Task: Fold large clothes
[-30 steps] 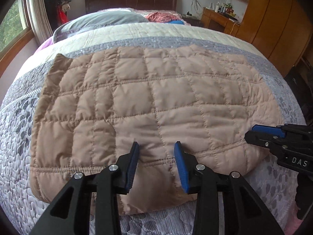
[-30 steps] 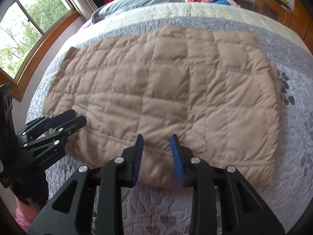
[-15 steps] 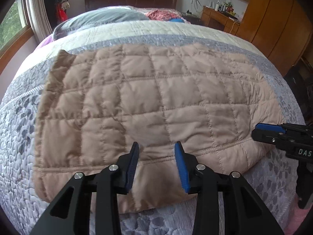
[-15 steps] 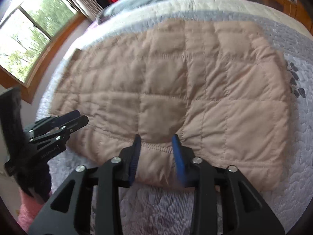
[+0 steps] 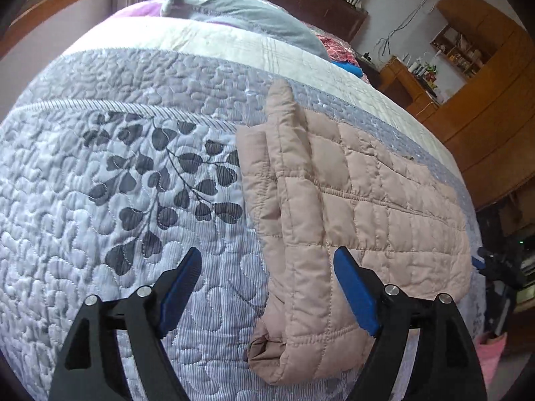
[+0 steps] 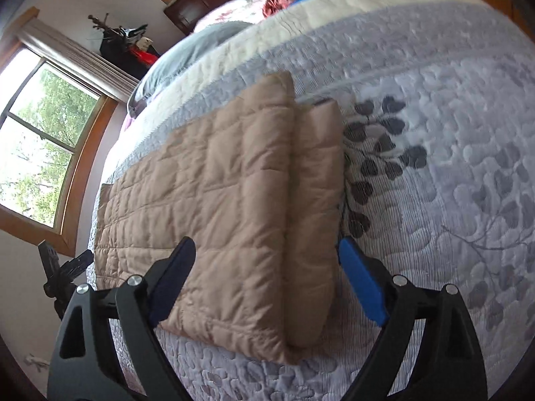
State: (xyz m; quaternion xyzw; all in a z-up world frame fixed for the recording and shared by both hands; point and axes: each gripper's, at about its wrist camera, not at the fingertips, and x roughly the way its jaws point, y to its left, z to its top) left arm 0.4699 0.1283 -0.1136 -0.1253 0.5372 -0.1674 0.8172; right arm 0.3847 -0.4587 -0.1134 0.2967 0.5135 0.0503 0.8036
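The tan quilted jacket (image 5: 361, 207), spread across the lower middle of the bedspread (image 5: 117, 183), is framed at each end by the wide-open, empty left gripper (image 5: 267, 287) and right gripper (image 6: 267, 280), so an end-to-end fold is judged next, with both ends to be pinched first.

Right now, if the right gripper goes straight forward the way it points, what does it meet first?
Probably the folded tan quilted jacket: its near right corner lies between the open fingers of the right gripper. Depth is unclear, so it might pass just above it.
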